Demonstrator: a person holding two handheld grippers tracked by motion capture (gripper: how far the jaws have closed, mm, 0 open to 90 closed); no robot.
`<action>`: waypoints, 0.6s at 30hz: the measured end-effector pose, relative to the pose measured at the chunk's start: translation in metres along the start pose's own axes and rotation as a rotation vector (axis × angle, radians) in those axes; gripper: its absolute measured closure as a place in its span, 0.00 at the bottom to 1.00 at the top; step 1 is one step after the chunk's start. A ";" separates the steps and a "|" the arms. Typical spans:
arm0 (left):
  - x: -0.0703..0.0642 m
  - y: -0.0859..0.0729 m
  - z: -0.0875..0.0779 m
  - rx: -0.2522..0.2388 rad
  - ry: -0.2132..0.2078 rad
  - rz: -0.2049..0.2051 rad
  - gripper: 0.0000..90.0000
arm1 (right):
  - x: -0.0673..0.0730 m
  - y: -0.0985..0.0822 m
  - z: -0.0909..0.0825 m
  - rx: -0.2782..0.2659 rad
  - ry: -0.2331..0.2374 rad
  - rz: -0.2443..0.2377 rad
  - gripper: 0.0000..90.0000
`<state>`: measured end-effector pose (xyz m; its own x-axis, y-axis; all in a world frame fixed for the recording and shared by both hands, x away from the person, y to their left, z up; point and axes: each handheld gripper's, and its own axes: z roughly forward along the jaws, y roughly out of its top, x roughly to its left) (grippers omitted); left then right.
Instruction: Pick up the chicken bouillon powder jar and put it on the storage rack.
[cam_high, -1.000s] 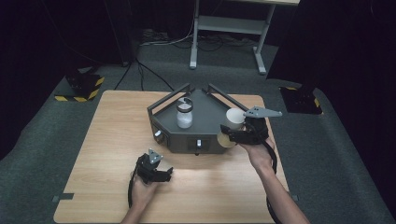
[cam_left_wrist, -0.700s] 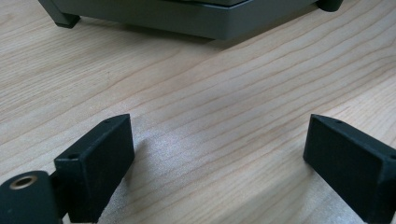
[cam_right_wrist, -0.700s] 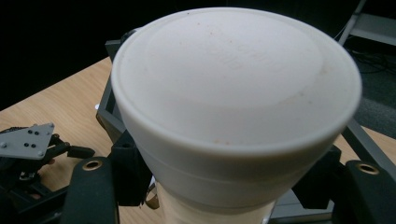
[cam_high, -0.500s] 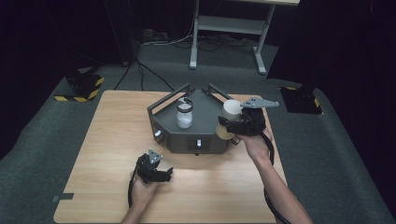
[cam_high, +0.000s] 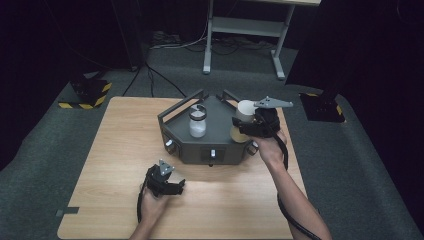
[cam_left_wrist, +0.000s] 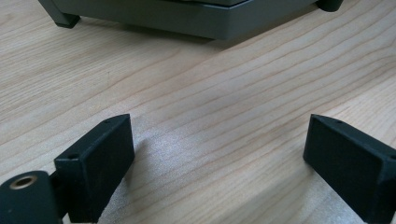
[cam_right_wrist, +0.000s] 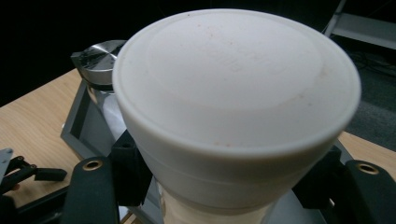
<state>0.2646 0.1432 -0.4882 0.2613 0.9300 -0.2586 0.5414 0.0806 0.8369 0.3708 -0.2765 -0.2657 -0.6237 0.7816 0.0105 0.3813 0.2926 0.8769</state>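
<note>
My right gripper is shut on a container with a wide white cap and a tan body, and holds it over the right side of a grey angular tray. In the right gripper view the white cap looms large between the black jaws. A glass jar with a metal lid and white contents stands upright in the tray's middle. My left gripper rests low on the wooden table in front of the tray, jaws wide apart over bare wood.
The tray's front wall has small knobs and stands on short feet. The wooden table has bare room to the left and front. Beyond it lie a dark carpet, cables, a metal stand and yellow-black striped blocks.
My right gripper has carried the white-capped container a little left, farther away and slightly up, over the tray's right side. The left gripper has stayed put.
</note>
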 end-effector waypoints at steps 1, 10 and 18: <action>0.000 0.000 0.000 -0.001 0.000 -0.001 0.10 | 0.000 0.000 0.001 0.001 -0.003 -0.003 0.38; 0.000 0.000 0.000 -0.001 0.001 -0.003 0.10 | 0.002 0.003 0.014 0.010 -0.024 0.003 0.38; 0.000 0.000 0.000 -0.001 0.001 -0.003 0.10 | 0.003 0.004 0.023 0.018 -0.030 0.008 0.38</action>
<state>0.2644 0.1429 -0.4883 0.2589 0.9299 -0.2611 0.5411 0.0843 0.8367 0.3861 -0.2605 -0.2731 -0.5997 0.8002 0.0024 0.3985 0.2960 0.8681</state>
